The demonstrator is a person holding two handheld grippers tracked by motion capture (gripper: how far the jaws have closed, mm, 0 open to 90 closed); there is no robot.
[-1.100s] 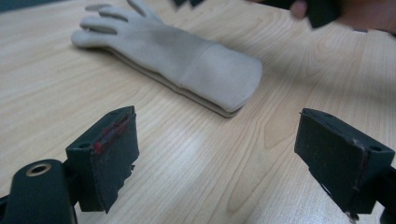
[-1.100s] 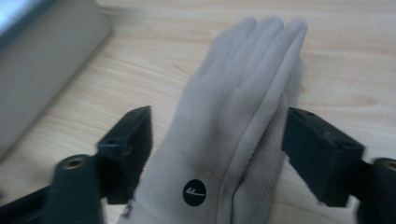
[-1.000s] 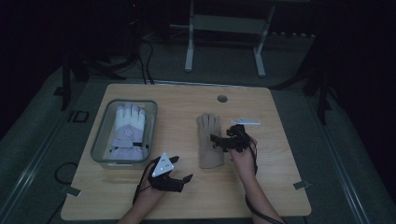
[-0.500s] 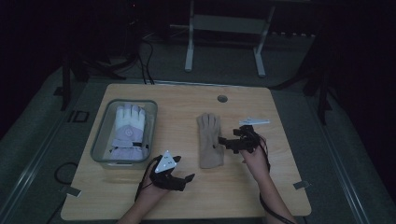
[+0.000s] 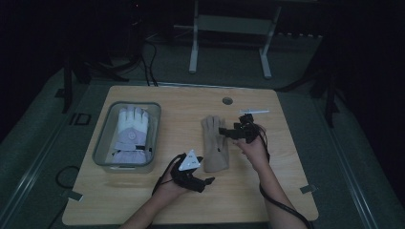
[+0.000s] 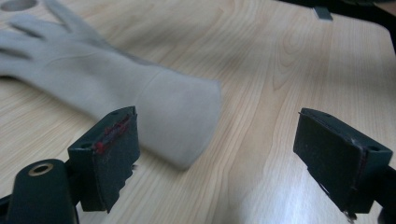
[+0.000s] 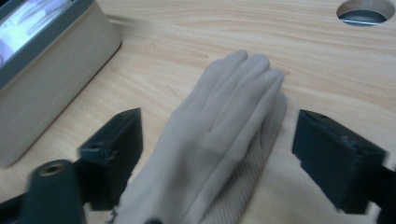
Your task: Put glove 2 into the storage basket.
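both grippers, left gripper [image 5: 203, 180] and right gripper [image 5: 228, 133], with jaws wide open and empty, should close squarely on the beige glove [image 5: 214, 143] lying flat on the worktop [image 5: 286, 162].

The high view is dim and underexposed: only the wooden table [image 5: 143, 200] catches soft overhead light, while the far floor and surroundings sink into near black. Both gripper views are far brighter. In the left gripper view, pale glare washes the near wood, and the beige glove [image 6: 116, 93] casts a soft shadow. The right gripper view is motion-blurred, its near edges smeared.
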